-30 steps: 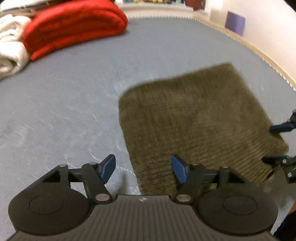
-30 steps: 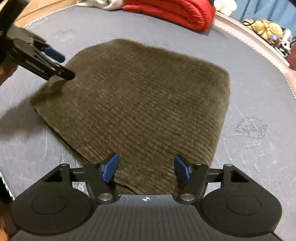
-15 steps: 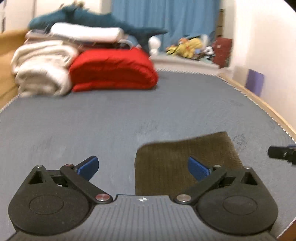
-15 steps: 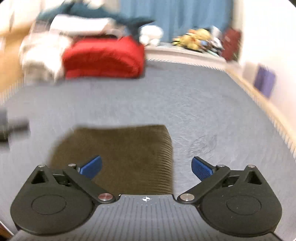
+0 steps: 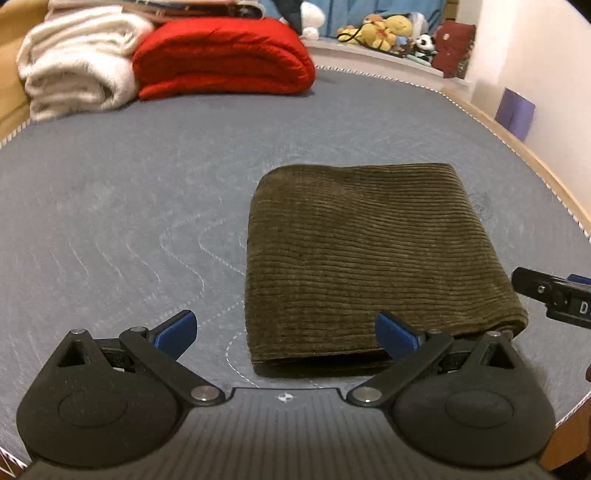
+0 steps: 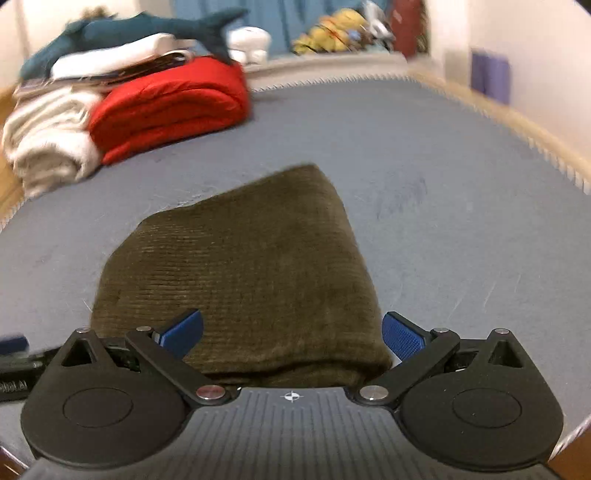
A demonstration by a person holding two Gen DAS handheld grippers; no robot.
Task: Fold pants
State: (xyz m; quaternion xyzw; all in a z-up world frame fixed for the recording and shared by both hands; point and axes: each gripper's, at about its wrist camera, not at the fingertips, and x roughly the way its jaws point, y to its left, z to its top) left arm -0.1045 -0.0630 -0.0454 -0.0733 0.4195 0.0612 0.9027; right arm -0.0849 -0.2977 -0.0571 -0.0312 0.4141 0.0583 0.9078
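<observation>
Both grippers had pulled back and up from the pants (image 5: pixel 354 258) since a second earlier, when their blue pads sat low over the cloth, and both claws had spread from a middling gap to full width.

The left gripper (image 5: pixel 286 330) stood wide with nothing between its pads; its right pad (image 5: pixel 397 334) showed over the pants' near edge and its left pad (image 5: pixel 175 330) over the bare mattress (image 5: pixel 129 221), but whether either touched the cloth could not be told. The right gripper (image 6: pixel 291 334) was equally wide and held nothing, its pads spanning the near end of the pants without pressing on them. One finger of the right gripper poked into the left view at the right edge, near the pants' right corner.

The pants lay folded into a thick olive corduroy rectangle, flat on the grey mattress, layers stacked at the near edge. In the right view the picture was blurred, and the bundle looked narrower at its far end.

Well behind, at the head of the mattress, a red quilt (image 5: pixel 221 55) lay folded, touching a rolled white blanket (image 5: pixel 74 70) on its left. A blue plush shark (image 6: pixel 122 31) rested on top of that pile. Soft toys (image 5: pixel 384 31) sat on a ledge beyond, and a purple box (image 5: pixel 515 112) stood by the wall on the right.
</observation>
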